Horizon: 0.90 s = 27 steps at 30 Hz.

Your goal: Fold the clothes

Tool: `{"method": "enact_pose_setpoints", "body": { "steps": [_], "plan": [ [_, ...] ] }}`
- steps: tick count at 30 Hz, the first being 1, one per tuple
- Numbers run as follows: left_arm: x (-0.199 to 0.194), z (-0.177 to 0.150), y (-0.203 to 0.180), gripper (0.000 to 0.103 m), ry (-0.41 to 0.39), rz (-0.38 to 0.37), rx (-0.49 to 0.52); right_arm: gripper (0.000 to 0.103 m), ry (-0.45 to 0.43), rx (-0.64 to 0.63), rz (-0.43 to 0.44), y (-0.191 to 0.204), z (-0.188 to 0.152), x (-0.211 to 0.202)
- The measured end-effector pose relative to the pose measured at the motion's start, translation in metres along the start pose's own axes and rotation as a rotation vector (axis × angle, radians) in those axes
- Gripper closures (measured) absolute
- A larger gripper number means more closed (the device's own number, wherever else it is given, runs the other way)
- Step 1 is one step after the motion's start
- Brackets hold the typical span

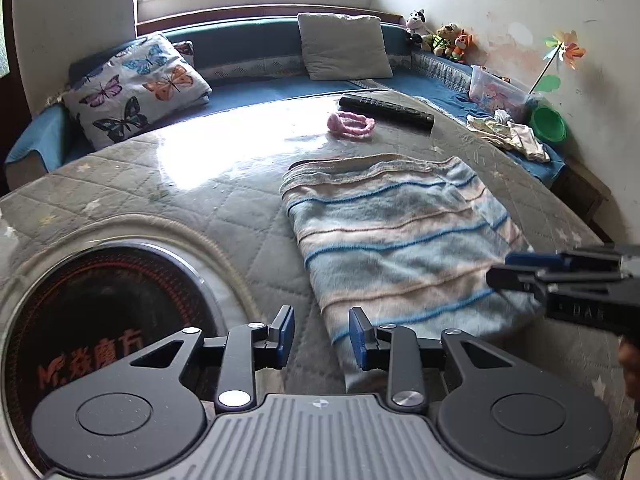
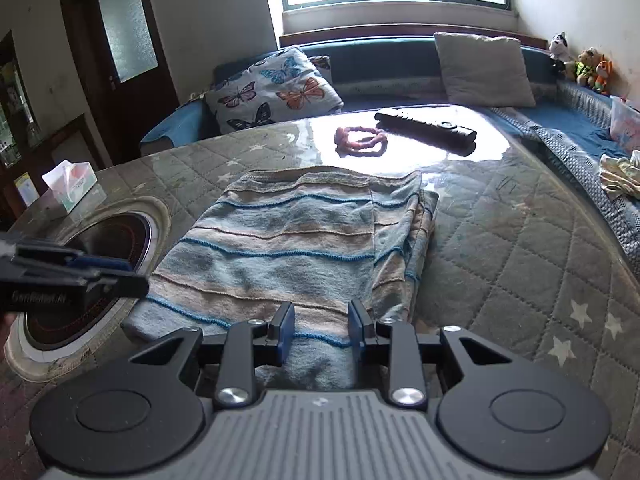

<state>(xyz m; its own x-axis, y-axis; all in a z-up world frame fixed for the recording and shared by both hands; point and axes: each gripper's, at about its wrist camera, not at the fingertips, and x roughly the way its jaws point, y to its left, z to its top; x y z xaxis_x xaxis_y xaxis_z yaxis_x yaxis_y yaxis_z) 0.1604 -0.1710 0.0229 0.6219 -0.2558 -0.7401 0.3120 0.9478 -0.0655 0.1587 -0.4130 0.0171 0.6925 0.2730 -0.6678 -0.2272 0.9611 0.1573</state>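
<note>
A striped garment in pale blue and beige [image 1: 394, 232] [image 2: 288, 248] lies folded into a rectangle on the quilted table cover [image 1: 168, 184] [image 2: 500, 240]. My left gripper [image 1: 322, 334] hovers open just off the garment's near left corner, with nothing between its fingers. My right gripper [image 2: 321, 330] stands open over the garment's near edge and holds nothing. From the left wrist view the right gripper [image 1: 512, 268] shows at the garment's right side. In the right wrist view the left gripper [image 2: 120, 272] shows at the left, over the round burner.
A round black burner [image 1: 100, 320] [image 2: 100, 248] is set into the table at the left. A pink hair band [image 1: 350, 122] [image 2: 360, 140] and a black remote [image 1: 386, 111] [image 2: 426, 130] lie beyond the garment. A tissue box [image 2: 70, 184] stands far left. A blue sofa [image 1: 260, 88] with cushions runs behind.
</note>
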Motion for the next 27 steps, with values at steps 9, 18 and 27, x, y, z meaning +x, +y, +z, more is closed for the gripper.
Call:
{"method": "enact_pose_setpoints", "body": {
  "steps": [9, 18, 27],
  "plan": [
    [-0.026, -0.025, -0.007, 0.07, -0.04, 0.034, 0.017, 0.045, -0.071, -0.071, -0.033, 0.028, -0.016, -0.024],
    [-0.045, -0.053, -0.012, 0.07, -0.05, 0.032, -0.013, 0.012, -0.121, -0.156, -0.094, 0.056, -0.046, -0.047],
    [-0.056, -0.073, -0.011, 0.07, -0.052, 0.026, -0.036, 0.002, -0.142, -0.141, -0.116, 0.067, -0.066, -0.059]
  ]
}}
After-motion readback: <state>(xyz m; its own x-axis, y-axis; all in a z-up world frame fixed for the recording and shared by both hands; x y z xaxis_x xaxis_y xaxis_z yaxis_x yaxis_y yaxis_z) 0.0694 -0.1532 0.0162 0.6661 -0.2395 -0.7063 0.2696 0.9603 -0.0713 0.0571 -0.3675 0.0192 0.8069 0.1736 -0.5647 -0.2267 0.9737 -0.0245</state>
